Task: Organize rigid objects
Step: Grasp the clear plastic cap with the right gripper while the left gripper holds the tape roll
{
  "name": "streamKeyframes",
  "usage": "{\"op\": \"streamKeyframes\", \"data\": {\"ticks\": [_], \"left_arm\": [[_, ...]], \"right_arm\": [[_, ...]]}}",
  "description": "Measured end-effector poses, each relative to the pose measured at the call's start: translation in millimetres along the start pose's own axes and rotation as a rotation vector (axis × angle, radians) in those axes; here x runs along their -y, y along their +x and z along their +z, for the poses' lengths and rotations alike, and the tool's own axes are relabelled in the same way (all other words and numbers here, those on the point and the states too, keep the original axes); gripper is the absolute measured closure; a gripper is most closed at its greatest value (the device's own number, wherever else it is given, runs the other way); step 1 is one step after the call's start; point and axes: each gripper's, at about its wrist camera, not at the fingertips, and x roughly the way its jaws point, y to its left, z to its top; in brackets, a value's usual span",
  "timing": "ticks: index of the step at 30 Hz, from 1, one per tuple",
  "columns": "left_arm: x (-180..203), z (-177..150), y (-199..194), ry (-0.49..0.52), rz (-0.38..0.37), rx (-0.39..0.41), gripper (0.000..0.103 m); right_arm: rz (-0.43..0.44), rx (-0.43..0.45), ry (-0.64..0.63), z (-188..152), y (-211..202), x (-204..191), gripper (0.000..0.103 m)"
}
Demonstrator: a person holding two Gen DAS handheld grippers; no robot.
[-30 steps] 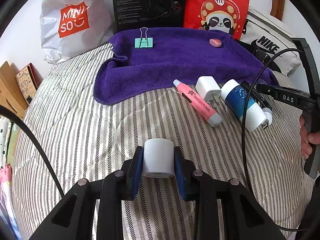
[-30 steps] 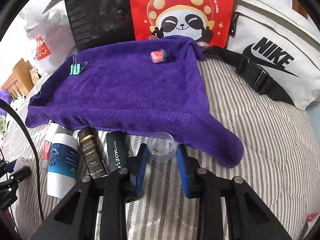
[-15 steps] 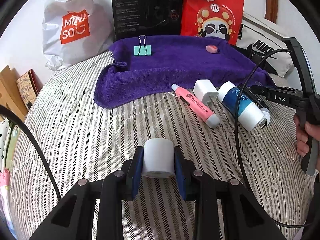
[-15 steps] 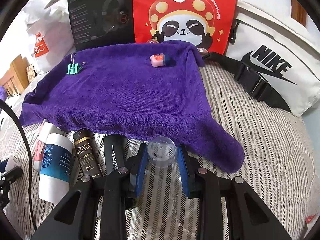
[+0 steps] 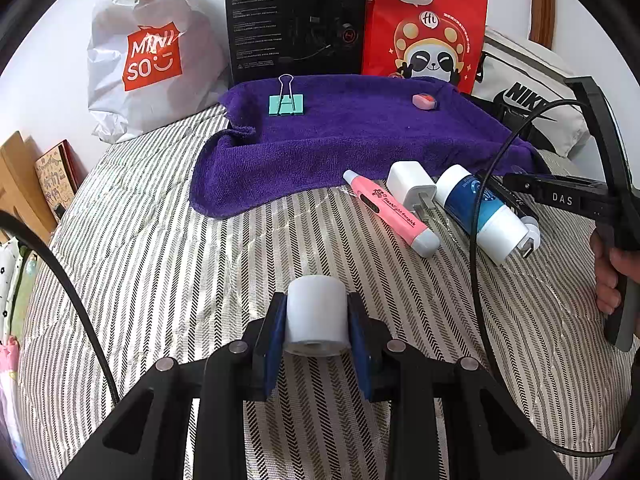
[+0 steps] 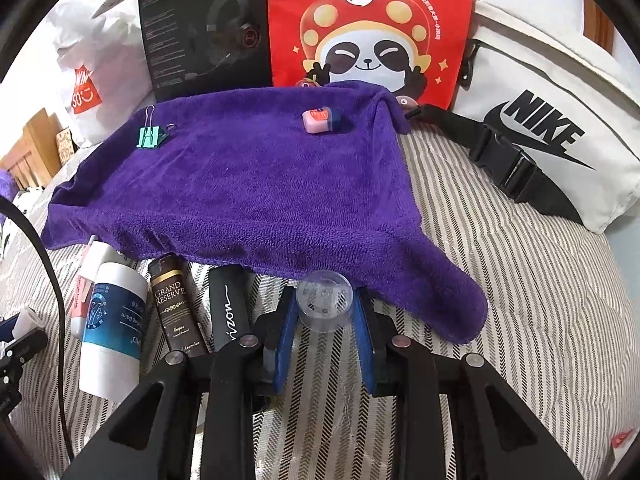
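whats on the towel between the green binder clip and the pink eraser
Nothing: bare purple towel lies between the green binder clip and the pink eraser, as both wrist views show.

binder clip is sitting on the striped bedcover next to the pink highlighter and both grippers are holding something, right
Not quite. The left wrist view shows the green binder clip on the purple towel, far from the pink highlighter. The rest holds: left gripper grips a white cylinder, right gripper a clear cap.
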Motion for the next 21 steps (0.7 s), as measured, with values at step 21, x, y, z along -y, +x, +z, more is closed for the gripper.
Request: {"op": "streamKeyframes", "data": {"ticks": [21], "left_arm": [[-3.0, -4.3, -4.1, 0.027, -0.037, -0.007, 0.075]], "right_arm": [[-0.003, -0.001, -0.002, -0.5, 1.2, -1.2, 0.074]]}}
